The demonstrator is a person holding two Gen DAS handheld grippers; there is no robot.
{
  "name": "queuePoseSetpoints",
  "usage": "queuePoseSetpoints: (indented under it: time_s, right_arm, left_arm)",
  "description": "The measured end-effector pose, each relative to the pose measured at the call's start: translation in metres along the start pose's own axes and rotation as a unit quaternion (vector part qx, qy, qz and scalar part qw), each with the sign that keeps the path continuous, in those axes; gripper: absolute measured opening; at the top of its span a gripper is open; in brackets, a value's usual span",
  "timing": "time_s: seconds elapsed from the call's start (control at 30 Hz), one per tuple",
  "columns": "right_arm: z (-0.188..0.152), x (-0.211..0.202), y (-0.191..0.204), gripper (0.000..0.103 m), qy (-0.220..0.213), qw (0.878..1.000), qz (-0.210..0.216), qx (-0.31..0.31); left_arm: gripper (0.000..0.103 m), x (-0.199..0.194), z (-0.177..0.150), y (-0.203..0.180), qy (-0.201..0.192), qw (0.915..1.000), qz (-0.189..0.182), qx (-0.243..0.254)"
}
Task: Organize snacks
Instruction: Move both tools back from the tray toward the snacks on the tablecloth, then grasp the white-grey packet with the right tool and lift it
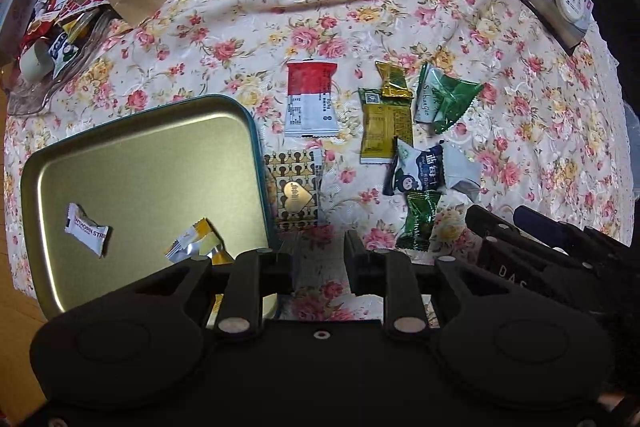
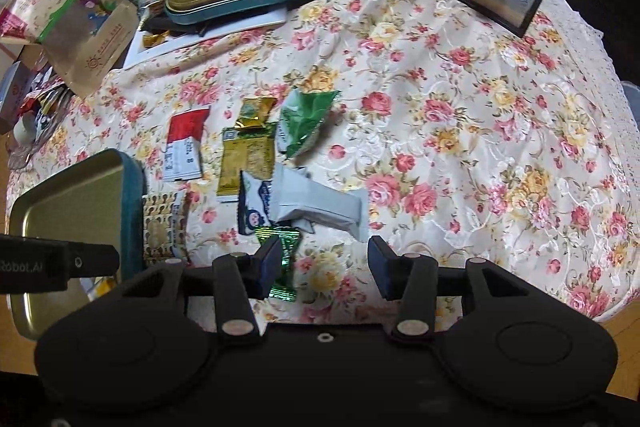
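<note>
While both grippers hung over the cloth [image 2: 460, 75], the left gripper [image 1: 318, 259] stood spread and empty beside the tin [image 1: 136, 163], which held two candies [image 1: 87, 230]. The right gripper [image 2: 324, 267] gaped wide too, its left finger touching a green candy [image 2: 286, 267]. Other snacks [image 1: 380, 131] lay loose near the tin.

A floral tablecloth [image 1: 520, 75] covered the table; on it lay a gold tin tray [image 1: 140, 163], a red-and-white sachet [image 1: 310, 99] and scattered wrapped candies [image 1: 386, 133].
</note>
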State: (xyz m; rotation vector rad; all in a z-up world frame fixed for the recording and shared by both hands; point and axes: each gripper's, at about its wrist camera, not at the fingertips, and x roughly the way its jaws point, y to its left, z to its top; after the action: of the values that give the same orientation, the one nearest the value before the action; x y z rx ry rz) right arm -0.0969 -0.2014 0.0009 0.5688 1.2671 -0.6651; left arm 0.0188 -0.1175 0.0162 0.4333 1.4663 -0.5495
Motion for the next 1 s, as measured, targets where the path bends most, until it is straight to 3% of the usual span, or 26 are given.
queuePoseSetpoints:
  time_s: [0.23,0.57,0.67,0.83,1.0]
  right_arm:
    - [0.002,0.007,-0.006,0.05,0.002,1.0,-0.015,0.008]
    - [0.006,0.005,-0.005,0.05,-0.025,0.999,-0.022,0.0]
    - [0.01,0.006,-0.014,0.05,-0.028,0.998,-0.045,0.028]
    - [0.013,-0.01,-0.039,0.05,-0.018,0.992,-0.041,0.12]
    - [0.026,-0.034,-0.033,0.052,-0.039,0.99,-0.047,0.126]
  left_arm:
    - [0.033,-0.002,0.001,0.0,-0.003,1.0,0.001,0.001]
    - [0.033,-0.02,0.008,0.018,-0.03,0.9988,-0.026,-0.027]
    - [0.033,-0.028,0.009,0.028,-0.047,0.9974,-0.035,-0.044]
    - [0.033,-0.041,0.007,0.045,-0.075,0.9943,-0.046,-0.061]
    - [0.033,-0.044,0.003,0.063,-0.082,0.9904,-0.061,-0.093]
